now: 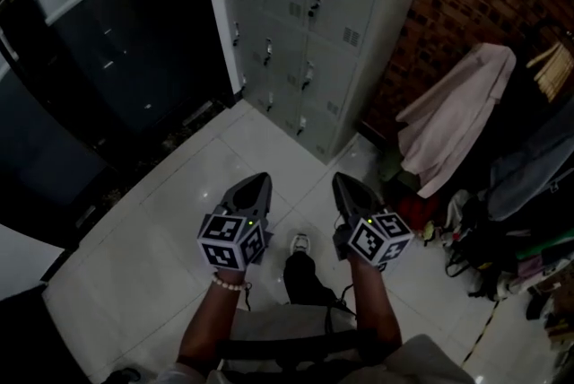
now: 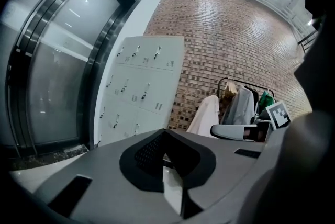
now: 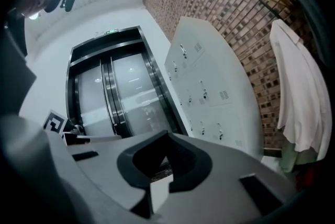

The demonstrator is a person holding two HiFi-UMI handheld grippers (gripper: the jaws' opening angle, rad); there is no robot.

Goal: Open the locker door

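Grey metal locker (image 1: 269, 23) is standing with every locker door (image 1: 336, 10) shut. The left gripper (image 1: 258, 183) and right gripper (image 1: 344, 182) are hovering well short of the locker, jaws together, empty; all opening is remaining.

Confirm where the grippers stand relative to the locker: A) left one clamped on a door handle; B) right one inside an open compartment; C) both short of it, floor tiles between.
C: the head view shows the left gripper and right gripper over the floor tiles, short of the locker, touching no door.
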